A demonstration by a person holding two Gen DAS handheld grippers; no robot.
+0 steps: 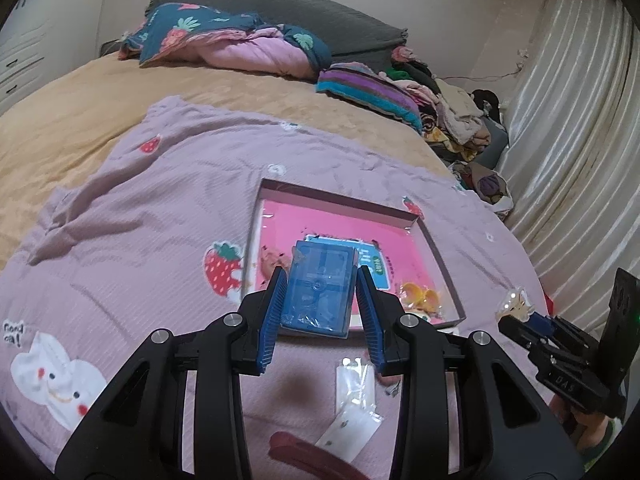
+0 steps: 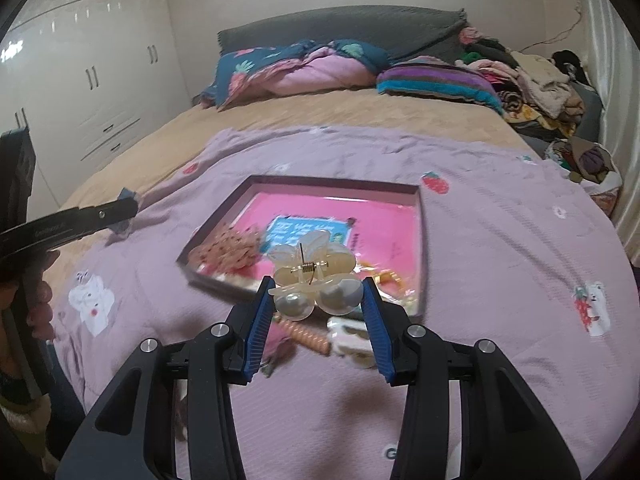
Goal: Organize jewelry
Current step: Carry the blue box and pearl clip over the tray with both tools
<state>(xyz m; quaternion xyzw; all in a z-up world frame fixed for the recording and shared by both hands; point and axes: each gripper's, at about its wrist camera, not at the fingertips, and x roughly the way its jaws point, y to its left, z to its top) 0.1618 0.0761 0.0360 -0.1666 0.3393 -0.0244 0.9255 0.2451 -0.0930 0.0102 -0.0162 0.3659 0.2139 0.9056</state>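
Blue pads of the left gripper [image 1: 322, 300] are clamping a blue transparent box [image 1: 320, 286]; only the right wrist view is showing the right gripper [image 2: 318, 300] clamping a cream flower hair claw [image 2: 312, 272], both held before the pink tray [image 2: 420, 200], its contents blurring.

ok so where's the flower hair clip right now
In the right wrist view, the flower hair clip is pinched in the right tongs, above the near edge of the pink tray.
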